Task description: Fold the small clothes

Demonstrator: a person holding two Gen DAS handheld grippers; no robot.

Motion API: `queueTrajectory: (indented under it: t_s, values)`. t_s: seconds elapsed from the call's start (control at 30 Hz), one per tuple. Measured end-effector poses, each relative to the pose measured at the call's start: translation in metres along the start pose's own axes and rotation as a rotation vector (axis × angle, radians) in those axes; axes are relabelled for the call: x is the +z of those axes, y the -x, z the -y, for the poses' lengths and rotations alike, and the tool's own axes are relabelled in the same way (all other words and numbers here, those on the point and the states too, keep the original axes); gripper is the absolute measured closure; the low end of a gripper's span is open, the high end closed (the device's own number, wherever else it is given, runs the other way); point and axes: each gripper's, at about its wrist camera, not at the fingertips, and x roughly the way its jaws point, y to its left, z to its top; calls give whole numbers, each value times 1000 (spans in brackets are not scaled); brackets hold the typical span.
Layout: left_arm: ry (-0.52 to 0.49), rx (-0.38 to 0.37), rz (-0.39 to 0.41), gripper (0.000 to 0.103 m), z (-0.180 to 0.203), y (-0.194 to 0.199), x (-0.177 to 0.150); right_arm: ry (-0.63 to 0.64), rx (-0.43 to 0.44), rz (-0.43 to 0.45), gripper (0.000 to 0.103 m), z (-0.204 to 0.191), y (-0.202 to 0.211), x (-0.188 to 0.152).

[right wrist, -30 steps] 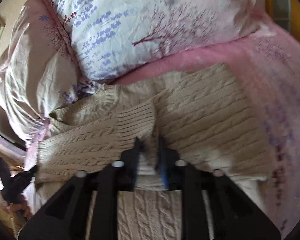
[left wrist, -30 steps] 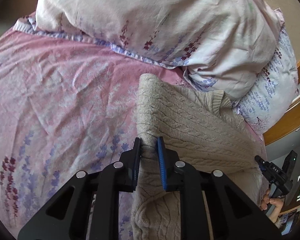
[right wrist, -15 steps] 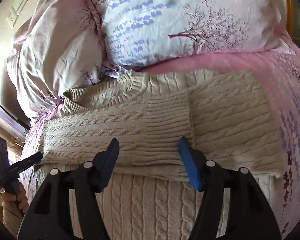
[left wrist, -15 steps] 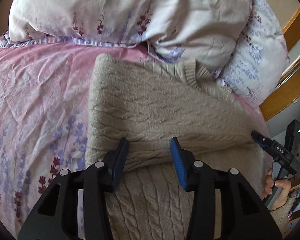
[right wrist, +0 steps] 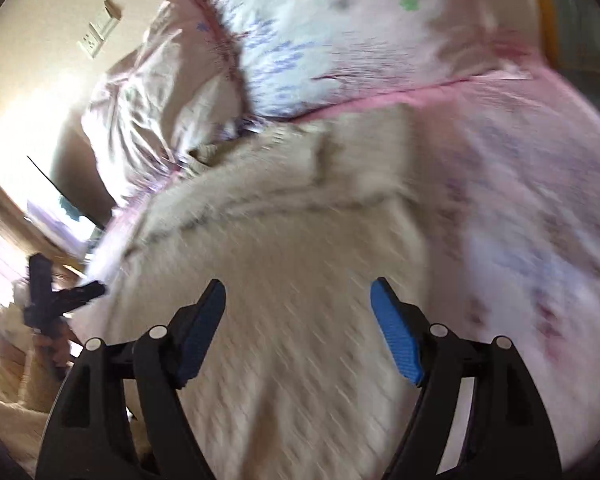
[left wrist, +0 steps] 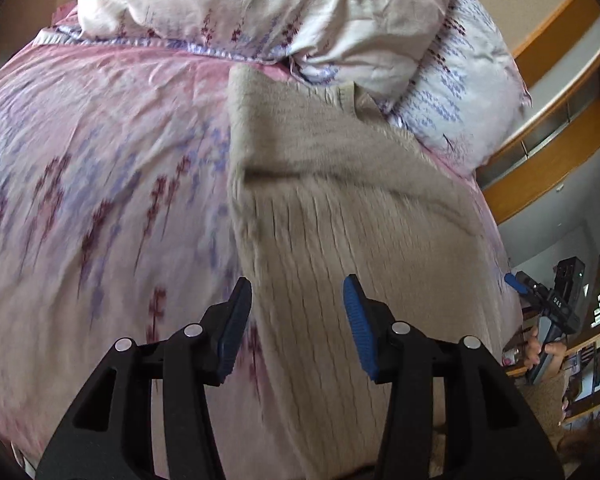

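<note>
two claws hang apart over the beige cable-knit sweater (left wrist: 340,220), which lies on the pink floral bedsheet (left wrist: 100,140) below the pillows (left wrist: 260,12). the left claw (left wrist: 298,320) and right claw (right wrist: 298,320) have just been opening, nothing between them, likely freeing a finished fold. the left view shows the crease sharply; the right is blurred.

A beige sweater (left wrist: 340,216) of matt cable-knit wool was seen on a smooth, creased pink floral bedsheet (left wrist: 100,168), with cotton-like pillows (left wrist: 260,12) and glossy wooden trim (left wrist: 556,148) noted beyond.
</note>
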Motion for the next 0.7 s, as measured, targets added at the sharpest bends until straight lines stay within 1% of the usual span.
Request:
queueTrajectory:
  t_s: [0.07,0.1,0.13,0.2,0.23,0.27,0.33,0.4,0.43,0.5,0.53,0.6,0.67,0.7]
  values:
    - [-13,-15,-14,55,4,9,-19,12,-12,-16,28,5,15,-19]
    - [-23,-23,-20,55,6,13,-29,17,-4,-22,28,8,21,-26]
    - [-34,-33,-25,55,8,17,-39,24,34,-33,28,8,29,-41]
    - [-53,-82,-36,55,12,26,-64,26,108,-52,28,10,38,-66]
    - [-59,-108,-43,55,12,31,-77,23,153,-71,28,12,44,-83]
    - [-64,-124,-48,54,13,33,-86,17,171,-83,28,14,47,-93]
    - [-73,-152,-68,51,12,37,-105,-28,206,-113,28,25,51,-120]
    - [-69,-159,-99,50,8,35,-122,-94,234,-118,28,37,47,-133]
    - [-65,-154,-109,49,6,32,-127,-125,247,-122,28,43,43,-137]
    - [-55,-131,-137,48,3,22,-134,-203,302,-132,28,56,29,-146]
    - [-51,-126,-146,48,3,17,-136,-218,316,-135,29,58,25,-148]
    - [-32,-132,-150,48,1,9,-140,-239,366,-136,38,60,16,-152]
    - [0,-153,-146,48,-1,3,-140,-258,430,-126,49,61,10,-153]
    - [10,-160,-144,48,-2,1,-140,-264,448,-125,52,61,8,-154]
